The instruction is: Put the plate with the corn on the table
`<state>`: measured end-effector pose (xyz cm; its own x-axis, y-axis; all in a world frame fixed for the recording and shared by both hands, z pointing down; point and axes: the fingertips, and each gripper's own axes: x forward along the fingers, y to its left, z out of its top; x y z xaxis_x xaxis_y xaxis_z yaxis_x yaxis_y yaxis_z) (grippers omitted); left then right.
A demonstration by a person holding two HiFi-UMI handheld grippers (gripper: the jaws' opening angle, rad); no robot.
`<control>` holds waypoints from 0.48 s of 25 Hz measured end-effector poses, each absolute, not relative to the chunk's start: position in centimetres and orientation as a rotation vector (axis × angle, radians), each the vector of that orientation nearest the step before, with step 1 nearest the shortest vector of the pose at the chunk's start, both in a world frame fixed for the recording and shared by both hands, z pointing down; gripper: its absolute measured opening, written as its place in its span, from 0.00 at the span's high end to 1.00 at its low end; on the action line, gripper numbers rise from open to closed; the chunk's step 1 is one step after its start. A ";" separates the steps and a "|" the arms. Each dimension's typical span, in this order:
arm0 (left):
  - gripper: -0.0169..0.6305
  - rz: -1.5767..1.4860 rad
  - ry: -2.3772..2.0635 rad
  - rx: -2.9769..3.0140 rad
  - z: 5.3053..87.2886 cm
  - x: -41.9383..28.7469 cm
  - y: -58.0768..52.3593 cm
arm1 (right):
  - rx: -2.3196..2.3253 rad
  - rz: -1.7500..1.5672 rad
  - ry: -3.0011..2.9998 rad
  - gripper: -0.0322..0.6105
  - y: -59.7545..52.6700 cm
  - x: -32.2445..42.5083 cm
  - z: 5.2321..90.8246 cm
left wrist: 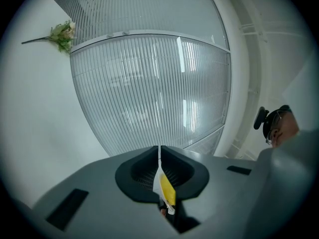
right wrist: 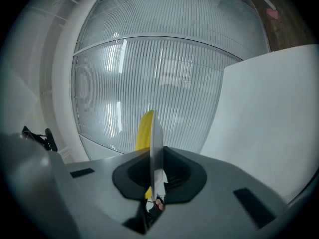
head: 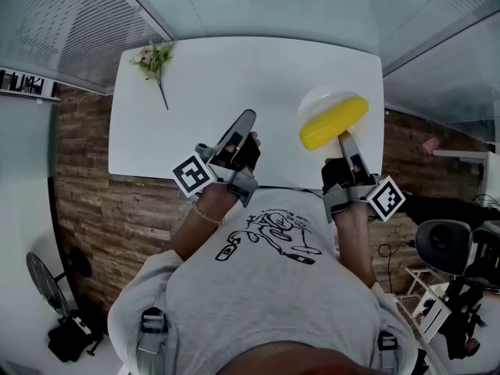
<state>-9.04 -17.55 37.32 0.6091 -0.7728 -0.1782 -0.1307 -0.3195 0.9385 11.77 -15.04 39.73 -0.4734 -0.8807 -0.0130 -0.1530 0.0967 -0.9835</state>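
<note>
White plate (head: pixel 326 98) holds yellow corn (head: pixel 332 123); right gripper (head: pixel 342 137) clamps plate rim.

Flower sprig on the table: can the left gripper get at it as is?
Probably yes. The flower sprig lies alone at the table's far left corner, only bare tabletop between it and the left gripper over the near edge. Its jaws are together, so they must open first.

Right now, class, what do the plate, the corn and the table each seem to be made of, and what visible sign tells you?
Plate: thin, smooth, plain white, probably plastic or glazed ceramic; which one is unclear. Corn: even bright yellow, smooth skin, likely a plastic toy. Table: flat matte white top, possibly laminate or painted board.
</note>
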 end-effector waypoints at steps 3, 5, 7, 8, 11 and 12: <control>0.93 -0.777 -0.728 1.804 37.3 -8.7 -17.6 | -1.032 -1.442 1.720 0.91 -15.2 12.1 40.7; 0.93 -0.776 -0.726 1.799 37.3 -8.6 -17.6 | -1.040 -1.456 1.711 0.91 -15.3 12.2 41.4; 0.93 -0.772 -0.724 1.794 37.3 -8.6 -17.5 | -1.047 -1.465 1.704 0.91 -15.1 12.2 42.2; 0.93 -0.770 -0.723 1.793 37.3 -8.6 -17.4 | -1.048 -1.469 1.699 0.91 -15.1 12.3 42.6; 0.93 -0.768 -0.724 1.800 37.1 -8.6 -17.4 | -1.047 -1.479 1.686 0.91 -15.2 12.6 43.9; 0.93 -0.768 -0.726 1.803 37.0 -8.6 -17.4 | -1.050 -1.481 1.690 0.91 -15.2 12.7 44.4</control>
